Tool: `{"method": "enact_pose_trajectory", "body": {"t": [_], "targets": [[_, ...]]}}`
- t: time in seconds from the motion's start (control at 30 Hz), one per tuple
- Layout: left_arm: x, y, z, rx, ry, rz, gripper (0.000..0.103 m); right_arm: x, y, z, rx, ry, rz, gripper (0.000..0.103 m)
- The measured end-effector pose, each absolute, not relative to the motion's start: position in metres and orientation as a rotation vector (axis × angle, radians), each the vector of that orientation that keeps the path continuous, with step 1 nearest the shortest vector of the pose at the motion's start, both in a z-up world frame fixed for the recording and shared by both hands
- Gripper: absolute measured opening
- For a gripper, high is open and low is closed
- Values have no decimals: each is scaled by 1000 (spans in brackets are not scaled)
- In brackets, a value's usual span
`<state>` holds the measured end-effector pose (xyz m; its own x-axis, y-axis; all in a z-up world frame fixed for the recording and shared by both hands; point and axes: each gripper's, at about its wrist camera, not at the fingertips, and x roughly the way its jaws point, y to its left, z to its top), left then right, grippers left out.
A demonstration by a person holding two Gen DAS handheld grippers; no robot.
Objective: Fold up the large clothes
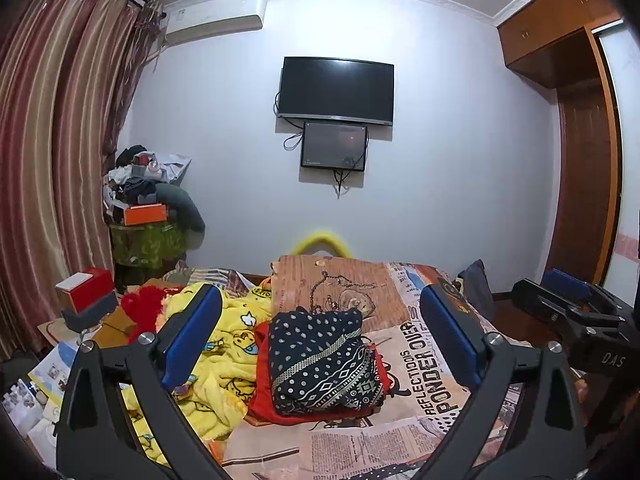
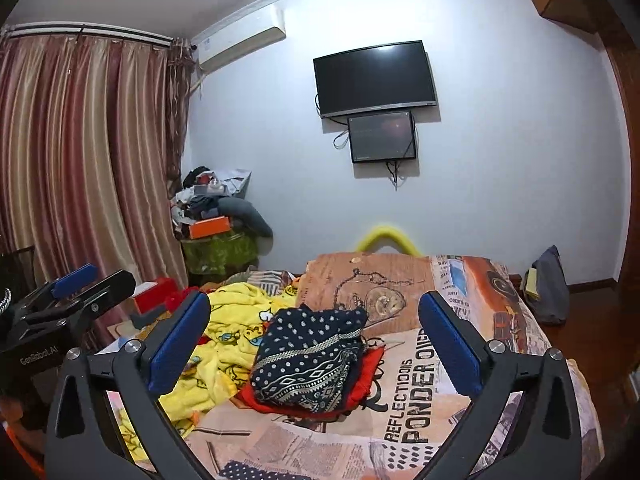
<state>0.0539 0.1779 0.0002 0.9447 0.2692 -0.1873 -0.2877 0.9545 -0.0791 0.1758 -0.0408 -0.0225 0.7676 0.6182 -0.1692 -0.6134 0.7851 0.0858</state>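
Folded dark dotted garment (image 1: 324, 360) on the bed (image 1: 424, 364), both claws spread and empty.

The garment lies on a red piece (image 1: 262, 392); a yellow blanket (image 1: 224, 360) is just beside it. The left claw (image 1: 320, 344) and right claw (image 2: 316, 340) hover near the garment, touching nothing.

Lighting: we see even, cool indoor light from above, no lamp in view. Shadows: soft, under the folded dark dotted garment (image 1: 324, 360) and below the black wall-mounted television (image 1: 336, 90), whose screen bears faint glare. Distortion: strong fisheye bending of the striped red-gold curtains (image 2: 80, 152); black vignette at corners. Focus: we find it sharp throughout.
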Motion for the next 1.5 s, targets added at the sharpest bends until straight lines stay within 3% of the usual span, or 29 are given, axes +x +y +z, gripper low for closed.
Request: {"method": "enact_pose_trajectory", "body": {"t": [1.5], "targets": [[63, 175, -9, -111, 207, 230, 101, 174, -48, -24, 43, 205, 647, 103]]}}
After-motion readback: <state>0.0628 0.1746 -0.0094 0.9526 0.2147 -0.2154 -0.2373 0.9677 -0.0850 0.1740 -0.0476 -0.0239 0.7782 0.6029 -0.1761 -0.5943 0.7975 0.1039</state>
